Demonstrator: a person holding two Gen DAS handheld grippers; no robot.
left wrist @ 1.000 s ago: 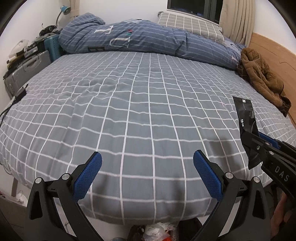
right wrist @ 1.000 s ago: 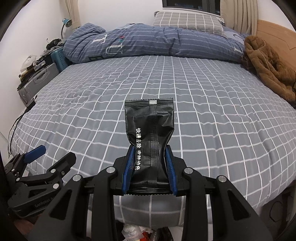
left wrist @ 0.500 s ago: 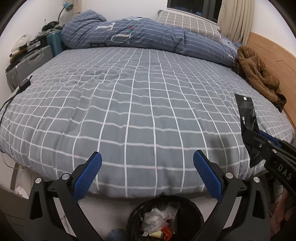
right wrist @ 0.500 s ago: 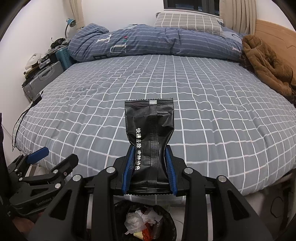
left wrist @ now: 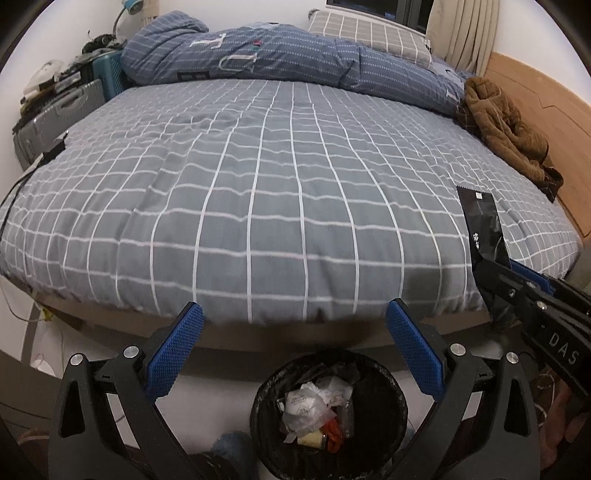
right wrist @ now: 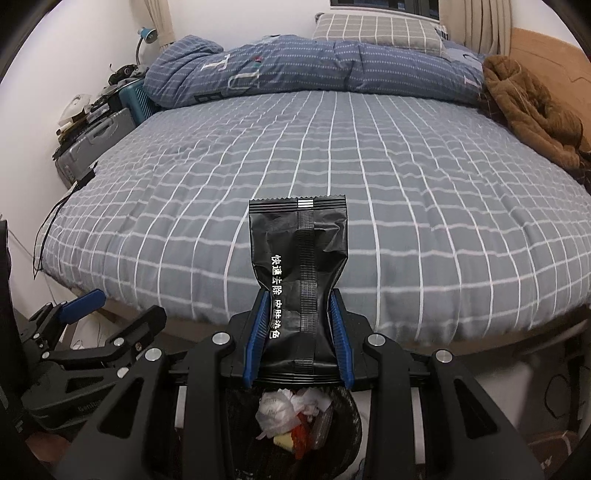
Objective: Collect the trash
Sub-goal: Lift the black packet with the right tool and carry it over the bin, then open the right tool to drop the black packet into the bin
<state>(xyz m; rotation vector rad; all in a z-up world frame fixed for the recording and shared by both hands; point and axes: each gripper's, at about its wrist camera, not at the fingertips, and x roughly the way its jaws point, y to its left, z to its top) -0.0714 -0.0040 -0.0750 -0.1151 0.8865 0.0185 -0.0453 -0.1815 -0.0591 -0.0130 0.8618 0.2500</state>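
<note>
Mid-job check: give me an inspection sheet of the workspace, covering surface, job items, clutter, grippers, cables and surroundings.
Surface: bed with grey checked cover, nothing loose on its middle.
Job's things: black wrapper held upright; trash bin on the floor at the bed's foot, partly filled with crumpled trash.
Clutter: brown jacket at the bed's right edge; rolled blue duvet and pillow at the far end.
Grippers: right gripper shut on the wrapper; left gripper open, empty, above the bin.
Cables: black cable hanging off the bed's left side.
Surroundings: suitcases and a lamp at left; curtain, wooden headboard at right.
</note>
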